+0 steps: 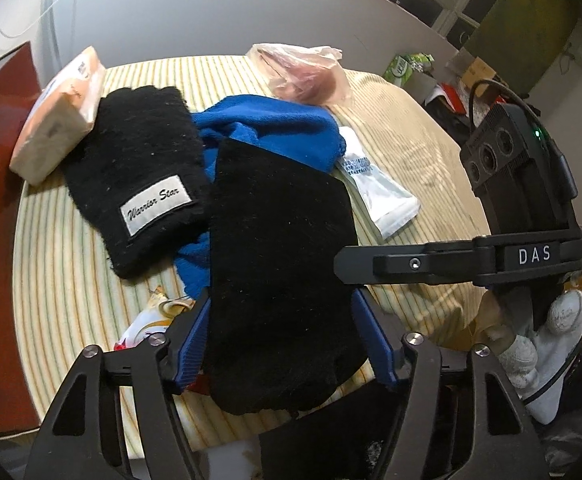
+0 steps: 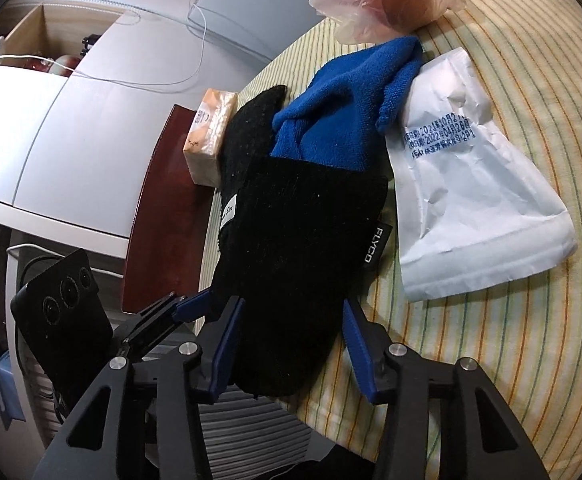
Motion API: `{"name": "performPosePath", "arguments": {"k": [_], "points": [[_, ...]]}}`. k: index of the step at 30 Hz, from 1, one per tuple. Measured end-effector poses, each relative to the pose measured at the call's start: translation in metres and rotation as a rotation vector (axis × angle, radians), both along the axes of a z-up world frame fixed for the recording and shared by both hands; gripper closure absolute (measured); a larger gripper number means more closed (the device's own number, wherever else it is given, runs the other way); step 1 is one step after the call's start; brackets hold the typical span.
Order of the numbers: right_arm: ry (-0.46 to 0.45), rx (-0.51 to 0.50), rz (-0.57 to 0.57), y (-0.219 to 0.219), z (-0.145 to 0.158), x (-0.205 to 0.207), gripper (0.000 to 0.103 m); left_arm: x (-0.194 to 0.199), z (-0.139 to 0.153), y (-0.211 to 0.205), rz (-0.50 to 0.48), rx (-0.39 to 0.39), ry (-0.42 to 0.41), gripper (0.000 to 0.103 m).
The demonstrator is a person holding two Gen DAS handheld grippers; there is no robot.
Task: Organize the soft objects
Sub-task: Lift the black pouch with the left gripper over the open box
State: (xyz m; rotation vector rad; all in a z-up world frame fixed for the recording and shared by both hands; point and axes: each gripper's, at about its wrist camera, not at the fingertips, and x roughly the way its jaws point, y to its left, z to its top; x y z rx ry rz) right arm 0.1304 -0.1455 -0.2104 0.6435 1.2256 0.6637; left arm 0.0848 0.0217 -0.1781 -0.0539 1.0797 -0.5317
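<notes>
Black pouch (image 1: 279, 280) sits centre frame, draped over the blue towel (image 1: 275, 128). Left gripper (image 1: 283, 344) and right gripper (image 2: 291, 344) both straddle its near end, jaws spread, not pinching. Soft, light, floppy fabric: grab the near hem, expect sag.

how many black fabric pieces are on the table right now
2. A labelled black piece lies at the left beside the tissue pack. A plain black pouch lies over the blue cloth, between open jaws. More may be hidden underneath.
</notes>
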Motion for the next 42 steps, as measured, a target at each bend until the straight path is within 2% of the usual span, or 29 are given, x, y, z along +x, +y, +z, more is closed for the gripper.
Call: {"name": "performPosePath", "arguments": {"k": [7,12,19,26,36,42], "points": [[-0.003,0.011,0.009,0.004,0.000,0.001,0.065,-0.004,0.004,-0.007,-0.015,0.032,-0.032,0.044],[-0.034,0.007,0.004,0.002,0.010,-0.004,0.069,-0.006,0.014,-0.009,-0.017,0.019,-0.052,0.045],[-0.091,-0.004,0.002,-0.001,0.038,-0.005,0.069,-0.005,0.034,-0.009,-0.003,-0.006,-0.101,0.045],[-0.148,0.001,0.027,0.014,0.071,0.005,0.070,-0.005,0.062,0.008,0.044,-0.019,-0.169,0.046],[-0.278,0.000,0.159,0.087,0.135,0.022,0.070,-0.011,0.110,0.079,0.186,-0.015,-0.280,0.045],[-0.312,0.017,0.260,0.154,0.158,0.035,0.070,-0.017,0.121,0.131,0.299,0.000,-0.318,0.046]]}}
